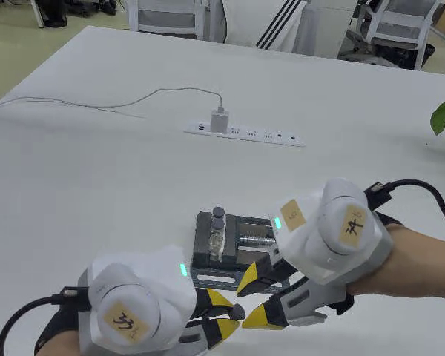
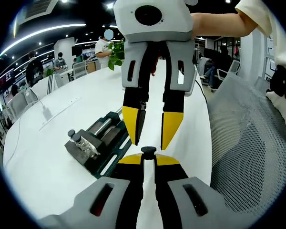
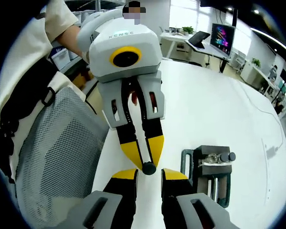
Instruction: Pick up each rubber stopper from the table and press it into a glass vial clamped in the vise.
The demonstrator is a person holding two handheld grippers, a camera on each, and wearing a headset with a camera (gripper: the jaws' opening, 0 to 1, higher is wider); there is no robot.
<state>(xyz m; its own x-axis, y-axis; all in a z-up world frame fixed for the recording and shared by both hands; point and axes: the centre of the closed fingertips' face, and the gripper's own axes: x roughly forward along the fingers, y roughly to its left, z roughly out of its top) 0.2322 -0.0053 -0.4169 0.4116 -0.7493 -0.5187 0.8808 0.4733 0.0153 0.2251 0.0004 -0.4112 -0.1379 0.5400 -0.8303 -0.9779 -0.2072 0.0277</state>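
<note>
A dark metal vise [image 1: 230, 256] sits on the white table near the front edge, clamping clear glass vials [image 1: 216, 241] with two dark stoppers [image 1: 218, 216] at their far end. My left gripper [image 1: 230, 315] is low at the front, shut on a small black rubber stopper [image 1: 238, 311] at its yellow tips. The same stopper [image 2: 148, 151] is pinched between the left gripper's [image 2: 148, 159] own jaws. My right gripper [image 1: 256, 300] faces it tip to tip, open, its fingers either side of the stopper [image 3: 148, 168]. The vise [image 3: 212, 167] lies beside both grippers.
A white power strip [image 1: 245, 134] with a plugged charger and a trailing cable lies across the table's middle. A grey mesh chair [image 2: 243, 143] stands just off the table's front edge. Green plant leaves [image 1: 443, 117] reach in at the right edge.
</note>
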